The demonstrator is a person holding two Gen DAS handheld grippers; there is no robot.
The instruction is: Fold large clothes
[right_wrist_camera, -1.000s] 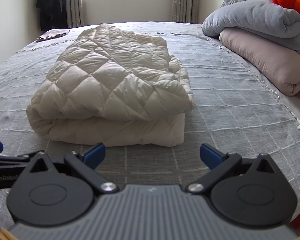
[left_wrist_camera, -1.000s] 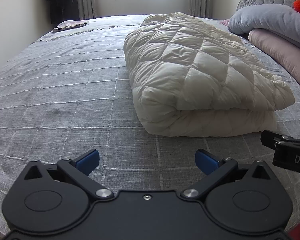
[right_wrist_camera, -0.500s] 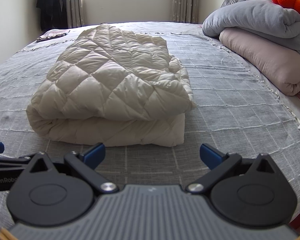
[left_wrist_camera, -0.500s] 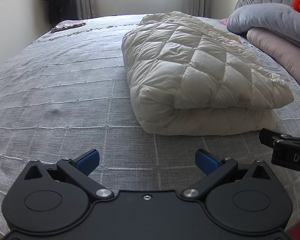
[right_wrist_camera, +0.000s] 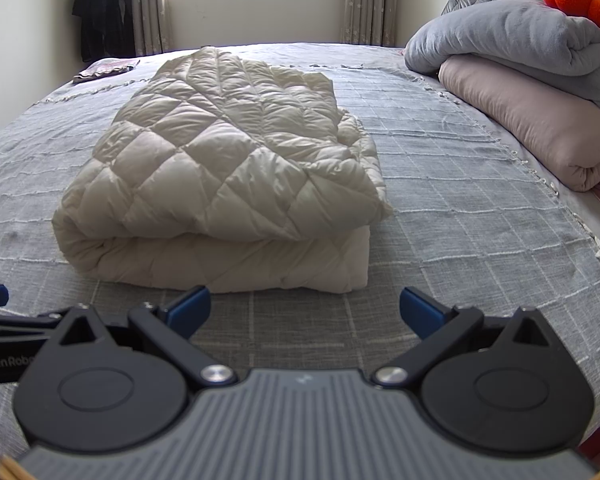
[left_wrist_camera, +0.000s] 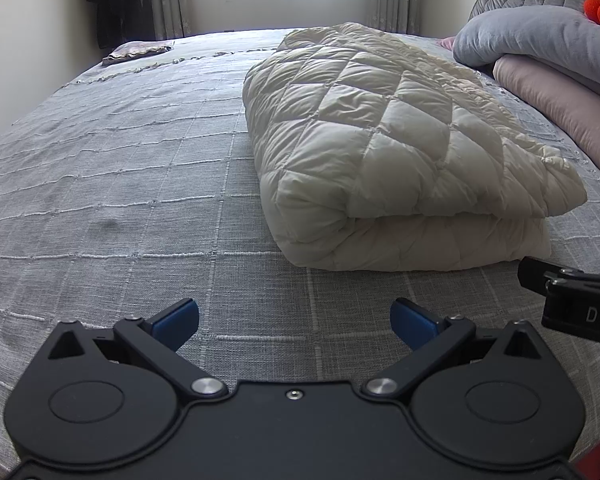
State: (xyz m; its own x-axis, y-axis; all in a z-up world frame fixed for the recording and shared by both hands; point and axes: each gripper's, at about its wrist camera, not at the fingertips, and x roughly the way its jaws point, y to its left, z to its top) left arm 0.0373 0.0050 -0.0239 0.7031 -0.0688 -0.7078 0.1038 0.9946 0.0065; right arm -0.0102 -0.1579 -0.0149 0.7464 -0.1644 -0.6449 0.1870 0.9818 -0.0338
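The folded jacket (left_wrist_camera: 396, 152) lies on the bed (left_wrist_camera: 112, 184), near its middle, with the fold facing the tools. The left gripper (left_wrist_camera: 294, 316) and the right gripper (right_wrist_camera: 304, 308) hover just short of the jacket's near edge, jaws spread wide, gripping nothing.

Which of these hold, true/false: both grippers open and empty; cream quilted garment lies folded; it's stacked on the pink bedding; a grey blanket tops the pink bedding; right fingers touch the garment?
1. Left gripper and right gripper open, empty: true.
2. Cream quilted garment lies folded on the bedspread: true.
3. Garment stacked on pink bedding: false, they lie apart.
4. Grey blanket tops pink bedding: true.
5. Right fingers touch garment: false, they sit short of it.
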